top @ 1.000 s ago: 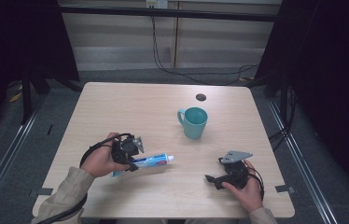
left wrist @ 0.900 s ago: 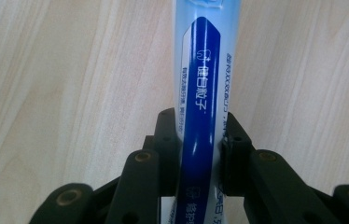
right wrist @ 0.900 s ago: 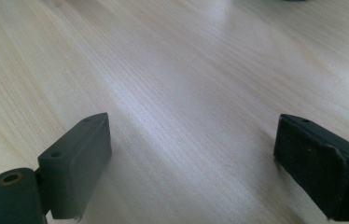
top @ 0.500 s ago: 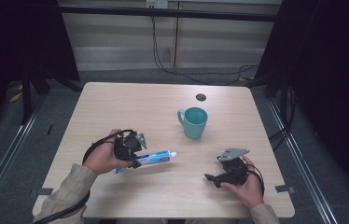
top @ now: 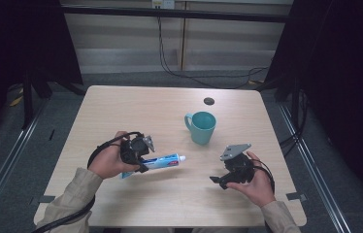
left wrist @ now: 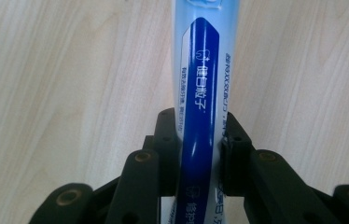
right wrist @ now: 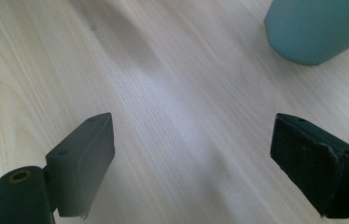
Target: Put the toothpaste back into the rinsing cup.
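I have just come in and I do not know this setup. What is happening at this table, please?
A person sits at a wooden table with a hand-held gripper in each hand. The left hand-held gripper is shut on a blue and white toothpaste tube, gripping it near its flat end; the capped end points toward the right hand. The right hand-held gripper is open and holds nothing. A teal mug stands upright beyond the tube, untouched.
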`<move>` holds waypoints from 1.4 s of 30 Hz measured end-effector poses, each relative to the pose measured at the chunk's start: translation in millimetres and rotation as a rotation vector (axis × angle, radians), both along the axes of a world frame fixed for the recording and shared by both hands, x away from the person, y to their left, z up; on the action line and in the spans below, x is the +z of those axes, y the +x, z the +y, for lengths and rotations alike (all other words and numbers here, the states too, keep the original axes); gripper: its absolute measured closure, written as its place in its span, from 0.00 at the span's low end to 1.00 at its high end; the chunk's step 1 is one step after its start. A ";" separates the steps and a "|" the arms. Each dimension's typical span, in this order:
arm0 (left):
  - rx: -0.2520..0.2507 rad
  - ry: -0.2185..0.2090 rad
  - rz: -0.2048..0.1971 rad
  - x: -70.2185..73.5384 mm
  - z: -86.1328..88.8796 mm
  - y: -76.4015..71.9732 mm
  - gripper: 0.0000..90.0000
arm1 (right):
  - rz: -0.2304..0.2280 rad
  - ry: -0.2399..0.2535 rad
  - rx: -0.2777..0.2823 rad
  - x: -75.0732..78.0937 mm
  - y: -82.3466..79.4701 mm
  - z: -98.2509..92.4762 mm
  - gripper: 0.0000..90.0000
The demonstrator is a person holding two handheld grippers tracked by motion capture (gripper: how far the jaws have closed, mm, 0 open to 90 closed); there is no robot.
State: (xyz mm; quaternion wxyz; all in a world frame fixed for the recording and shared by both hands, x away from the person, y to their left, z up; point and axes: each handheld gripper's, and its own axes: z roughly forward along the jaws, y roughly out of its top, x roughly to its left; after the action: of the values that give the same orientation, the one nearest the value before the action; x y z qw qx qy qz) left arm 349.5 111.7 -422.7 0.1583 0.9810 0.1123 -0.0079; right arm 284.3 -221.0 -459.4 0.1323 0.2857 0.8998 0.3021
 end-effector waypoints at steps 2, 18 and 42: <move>-0.007 -0.005 -0.004 1.7 -1.5 1.5 0.81 | 0.005 -0.011 0.013 2.8 2.3 2.1 0.15; -0.023 0.000 -0.018 5.9 -18.0 3.0 0.81 | -0.005 -0.068 0.101 27.1 12.5 19.0 0.19; -0.065 -0.025 -0.018 14.4 -45.1 0.2 0.81 | -0.040 -0.098 0.198 56.1 22.1 47.0 0.21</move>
State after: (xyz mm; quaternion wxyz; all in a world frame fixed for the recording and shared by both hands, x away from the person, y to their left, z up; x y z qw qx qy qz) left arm 349.8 66.5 -408.4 0.1714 0.9820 0.0785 -0.0055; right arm 306.4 -174.0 -403.3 0.1334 0.1824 0.9345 0.2751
